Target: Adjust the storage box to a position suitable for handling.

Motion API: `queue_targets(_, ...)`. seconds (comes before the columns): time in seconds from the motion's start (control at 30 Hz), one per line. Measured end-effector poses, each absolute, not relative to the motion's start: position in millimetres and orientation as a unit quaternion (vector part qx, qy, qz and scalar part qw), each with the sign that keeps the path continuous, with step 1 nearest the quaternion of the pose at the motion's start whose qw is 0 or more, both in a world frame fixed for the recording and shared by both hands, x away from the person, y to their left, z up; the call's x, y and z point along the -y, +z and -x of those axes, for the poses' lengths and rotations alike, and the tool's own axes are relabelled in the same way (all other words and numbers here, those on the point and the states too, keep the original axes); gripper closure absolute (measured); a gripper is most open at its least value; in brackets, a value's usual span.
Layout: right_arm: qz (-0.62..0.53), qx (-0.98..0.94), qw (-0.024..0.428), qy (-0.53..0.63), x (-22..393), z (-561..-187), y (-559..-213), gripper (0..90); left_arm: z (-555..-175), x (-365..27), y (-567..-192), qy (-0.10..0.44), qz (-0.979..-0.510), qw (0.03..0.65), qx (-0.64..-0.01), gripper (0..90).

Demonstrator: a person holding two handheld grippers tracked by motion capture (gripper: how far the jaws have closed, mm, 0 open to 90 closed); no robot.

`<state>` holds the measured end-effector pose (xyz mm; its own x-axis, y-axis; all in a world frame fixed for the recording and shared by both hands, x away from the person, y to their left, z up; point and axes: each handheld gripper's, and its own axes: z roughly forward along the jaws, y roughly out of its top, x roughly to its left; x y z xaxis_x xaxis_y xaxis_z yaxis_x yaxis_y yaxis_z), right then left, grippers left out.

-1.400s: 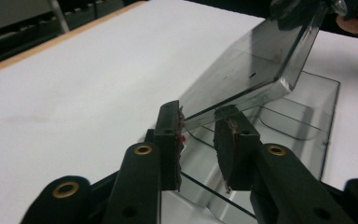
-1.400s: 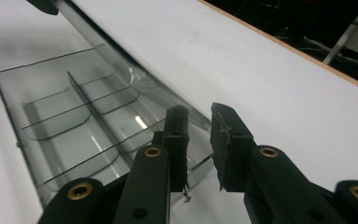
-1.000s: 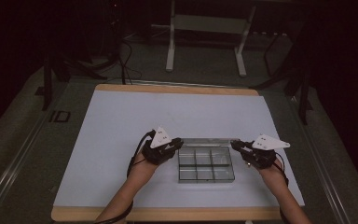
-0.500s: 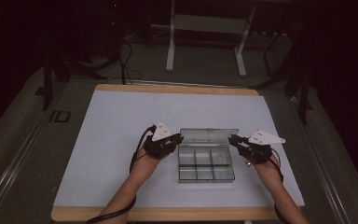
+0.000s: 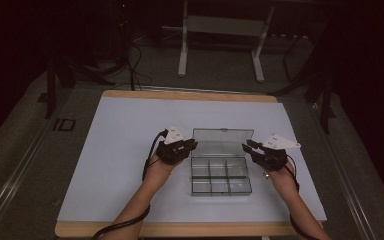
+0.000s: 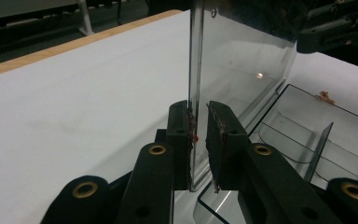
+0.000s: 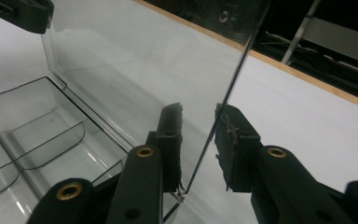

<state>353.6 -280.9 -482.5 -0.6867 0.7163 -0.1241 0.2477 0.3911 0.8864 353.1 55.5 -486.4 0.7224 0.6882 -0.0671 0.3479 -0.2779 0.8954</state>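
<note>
The clear compartment box sat on the white table mat a little right of the middle and toward the person's side, and its hinged lid stood raised at the far side, close to upright; the opening looked largely done, with only the last of the swing, or the letting go, left to do. The left gripper held the lid's left edge, and in the left gripper view its jaws were drawn close on either side of the clear panel, pinching it or very nearly so. The right gripper was at the lid's right edge, yet in the right gripper view its jaws stood spread with the panel's edge between them, nearer the right-hand pad than the other. The six compartments looked empty apart from a small reddish speck in a far one. The mat lay bare behind the lid as far as the table's wooden far edge, so there was room to lay the lid further back, and wide open space on the left; the box's near wall was well apart from the table's front edge.
</note>
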Motion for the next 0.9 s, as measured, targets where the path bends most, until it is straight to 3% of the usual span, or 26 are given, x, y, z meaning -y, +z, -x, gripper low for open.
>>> queue_targets(0.5, -0.321, -0.797, 0.251, 0.446, 276.3, -359.3, -490.7, 70.0, -362.8, -50.3, -495.0, 0.151, -0.78, 0.497, -0.348, 73.4)
queue_targets(0.9, -0.339, -0.807, 0.235, 0.422, 270.3, -366.9, -501.0, 64.3, -373.6, -47.3, -504.8, 0.128, -0.777, 0.49, -0.372, 69.6)
